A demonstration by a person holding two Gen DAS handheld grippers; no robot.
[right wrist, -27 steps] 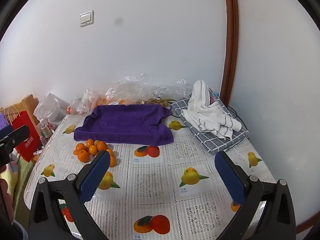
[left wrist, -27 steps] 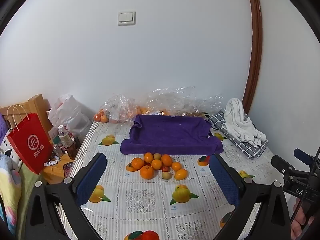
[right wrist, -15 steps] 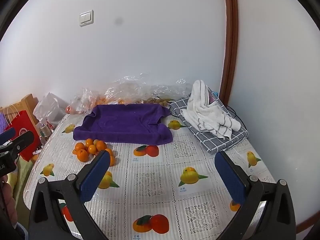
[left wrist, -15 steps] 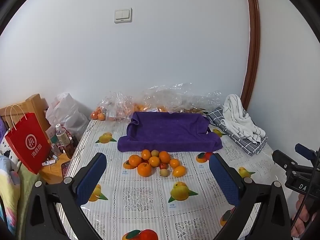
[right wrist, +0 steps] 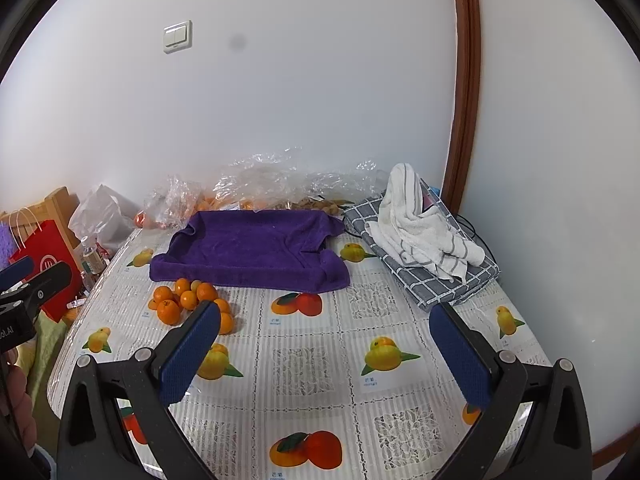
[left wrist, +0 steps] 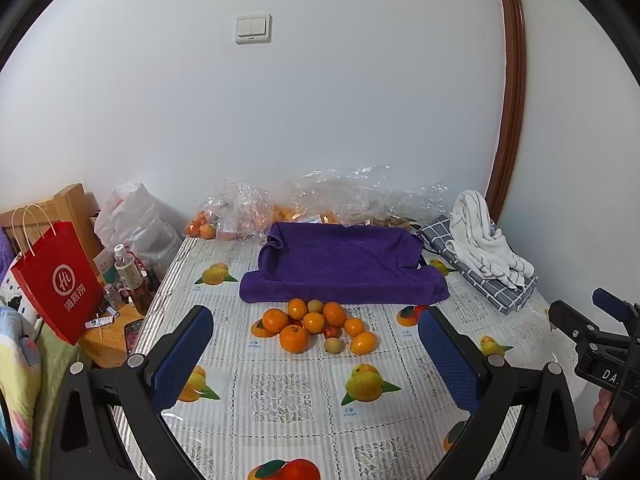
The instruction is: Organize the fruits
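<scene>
A pile of small oranges [left wrist: 316, 326] with a few greenish and red fruits lies on the fruit-print tablecloth, just in front of a purple towel [left wrist: 342, 266] shaped like a tray. In the right wrist view the same pile of oranges [right wrist: 188, 300] sits left of centre before the purple towel [right wrist: 250, 250], partly behind my left fingertip. My left gripper [left wrist: 316, 354] hovers open over the cloth, short of the pile, nothing between its blue pads. My right gripper [right wrist: 324, 350] is open too, above bare cloth to the right of the fruit.
Crinkled clear plastic bags [left wrist: 320, 200] with more oranges line the wall behind the towel. A white striped towel [left wrist: 486, 246] lies on a checked cloth at the right. Left of the table stand a red paper bag [left wrist: 58, 280], bottles [left wrist: 130, 280] and a white plastic bag.
Both views have shifted slightly: the fruit pile and towel sit a little higher and farther in the left view. Both grippers stay open and empty.
</scene>
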